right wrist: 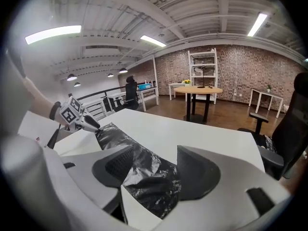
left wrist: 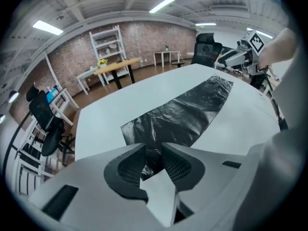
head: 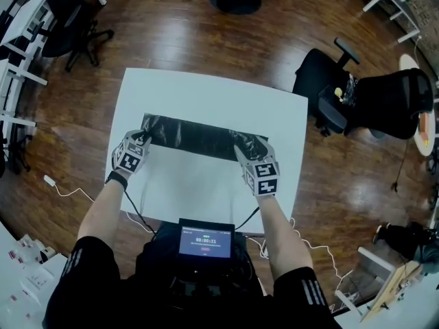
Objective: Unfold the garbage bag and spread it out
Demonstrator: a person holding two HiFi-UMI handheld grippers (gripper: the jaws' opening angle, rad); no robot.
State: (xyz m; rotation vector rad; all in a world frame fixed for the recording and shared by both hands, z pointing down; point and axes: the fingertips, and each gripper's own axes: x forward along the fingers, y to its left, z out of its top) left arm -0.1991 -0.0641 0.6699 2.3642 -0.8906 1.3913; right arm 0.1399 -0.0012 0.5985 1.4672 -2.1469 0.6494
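Note:
A black garbage bag [head: 199,137] lies as a long, flat, crinkled strip across the white table [head: 206,91]. My left gripper [head: 143,138] is at its left end. In the left gripper view the bag's corner [left wrist: 187,112] runs into the narrow gap of that gripper [left wrist: 153,150], whose pads stand a little apart. My right gripper [head: 241,149] is at the strip's right end. It stands wide open [right wrist: 155,154], with the bag's end [right wrist: 149,182] flat on the table between its jaws. Each gripper also shows far off in the other's view: the right gripper [left wrist: 240,57] and the left gripper [right wrist: 77,117].
A small screen unit [head: 205,242] sits at the table's near edge, with cables running off both sides. A black office chair [head: 370,101] stands right of the table and another chair [head: 65,12] at far left. Wooden floor surrounds the table.

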